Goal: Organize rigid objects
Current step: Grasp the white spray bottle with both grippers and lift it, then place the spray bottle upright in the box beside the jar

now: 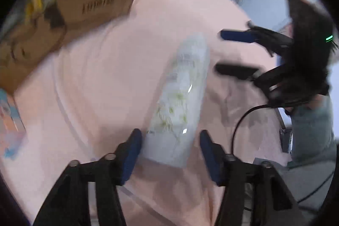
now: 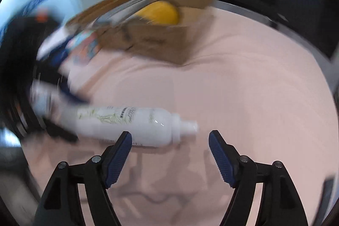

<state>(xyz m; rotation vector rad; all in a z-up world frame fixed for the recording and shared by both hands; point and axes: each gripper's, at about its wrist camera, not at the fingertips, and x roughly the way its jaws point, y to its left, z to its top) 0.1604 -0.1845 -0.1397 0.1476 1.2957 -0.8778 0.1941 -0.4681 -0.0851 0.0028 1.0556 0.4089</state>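
1. Left claw (image 1: 170, 137): jaws part-open, straddling the base end of the bottle (image 1: 180, 99). The left pad sits at or just touching the bottle's side; a gap shows at the right pad, so no grip is made. Placement suggests a grasp being set up around the body, the stoutest and easiest part to hold.

2. Bottle (image 2: 127, 124): white, printed with green sprigs, lying on its side on the pink cloth (image 2: 243, 88) covering the worktop. Its nozzle points away from the left claw. Lying flat, it offers its round sides to a pinch from above.

3. Right claw (image 2: 170, 137): jaws wide, nothing between them. The bottle's shoulder and nozzle lie just ahead of its left finger, untouched. Probably standing by to steady the neck end, or clearing off.

4. Cardboard box (image 2: 152, 43): open, well beyond both claws, a yellow thing (image 2: 159, 12) already inside. Likely destination for the bottle, judging from the task.

5. Flat colourful package (image 2: 84, 46): beside the box, left of the right claw; too blurred to identify.
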